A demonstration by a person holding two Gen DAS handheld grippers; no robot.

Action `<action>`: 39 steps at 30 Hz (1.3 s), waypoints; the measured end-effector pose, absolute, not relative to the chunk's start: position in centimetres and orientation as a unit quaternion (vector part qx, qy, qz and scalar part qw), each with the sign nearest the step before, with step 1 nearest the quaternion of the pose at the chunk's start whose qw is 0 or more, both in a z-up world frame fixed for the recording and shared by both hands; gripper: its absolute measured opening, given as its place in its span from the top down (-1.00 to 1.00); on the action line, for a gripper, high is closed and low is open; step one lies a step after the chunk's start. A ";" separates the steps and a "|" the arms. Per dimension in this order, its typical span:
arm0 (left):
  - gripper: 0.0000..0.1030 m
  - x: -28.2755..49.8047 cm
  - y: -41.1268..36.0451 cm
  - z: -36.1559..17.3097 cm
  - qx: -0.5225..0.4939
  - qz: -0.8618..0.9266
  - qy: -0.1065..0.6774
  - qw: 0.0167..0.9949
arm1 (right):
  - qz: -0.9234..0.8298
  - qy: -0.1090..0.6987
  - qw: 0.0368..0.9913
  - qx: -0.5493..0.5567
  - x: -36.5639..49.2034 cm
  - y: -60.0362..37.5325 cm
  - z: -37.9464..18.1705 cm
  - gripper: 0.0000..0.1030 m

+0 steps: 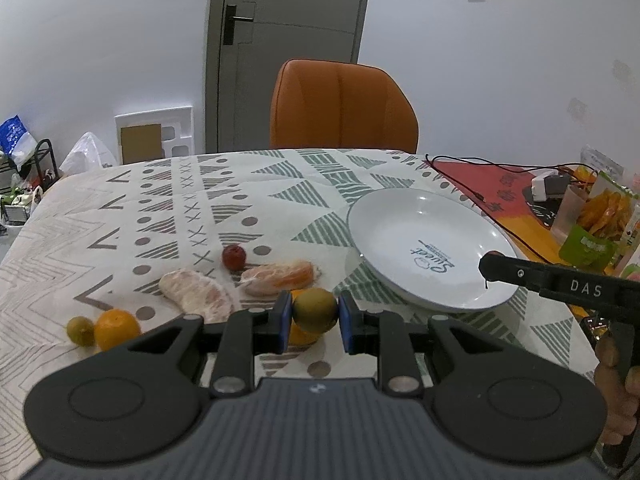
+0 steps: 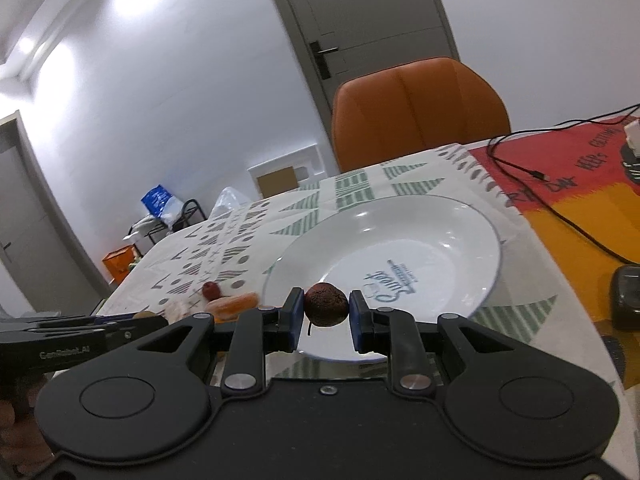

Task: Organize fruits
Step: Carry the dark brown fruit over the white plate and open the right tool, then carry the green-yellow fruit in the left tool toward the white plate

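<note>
While the left gripper (image 1: 315, 322) clamps a smooth round greenish fruit (image 1: 315, 310) above the patterned table (image 1: 120, 216), the right gripper (image 2: 325, 322) pinches a wrinkled brown fruit (image 2: 325, 304) over the glossy white plate's (image 2: 460, 216) near rim.

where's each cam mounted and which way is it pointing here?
Left wrist: on the left gripper, looking along its fingers over a greenish fruit to the tablecloth fruits; the right gripper and a hand show at right.
Right wrist: on the right gripper, facing the white plate past a dark brown fruit; the left gripper shows at left.
Shared: plate, orange chair, door.
</note>
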State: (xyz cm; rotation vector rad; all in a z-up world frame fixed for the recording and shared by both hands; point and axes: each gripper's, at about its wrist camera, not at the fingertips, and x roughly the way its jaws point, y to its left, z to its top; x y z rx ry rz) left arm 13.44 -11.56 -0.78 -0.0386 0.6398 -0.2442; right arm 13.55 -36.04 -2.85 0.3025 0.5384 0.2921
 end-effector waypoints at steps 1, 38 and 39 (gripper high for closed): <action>0.55 13.7 -11.8 -0.8 -0.017 -0.121 0.315 0.941 | 0.140 0.264 0.942 0.151 13.6 -36.3 -2.9 0.56; 0.47 17.7 -19.8 -0.2 0.017 -0.171 0.303 0.937 | 0.116 0.274 0.940 0.166 11.8 -39.2 -4.2 0.18; 0.47 17.6 -19.5 -0.2 0.015 -0.167 0.304 0.938 | 0.117 0.275 0.940 0.165 11.7 -39.1 -4.2 0.18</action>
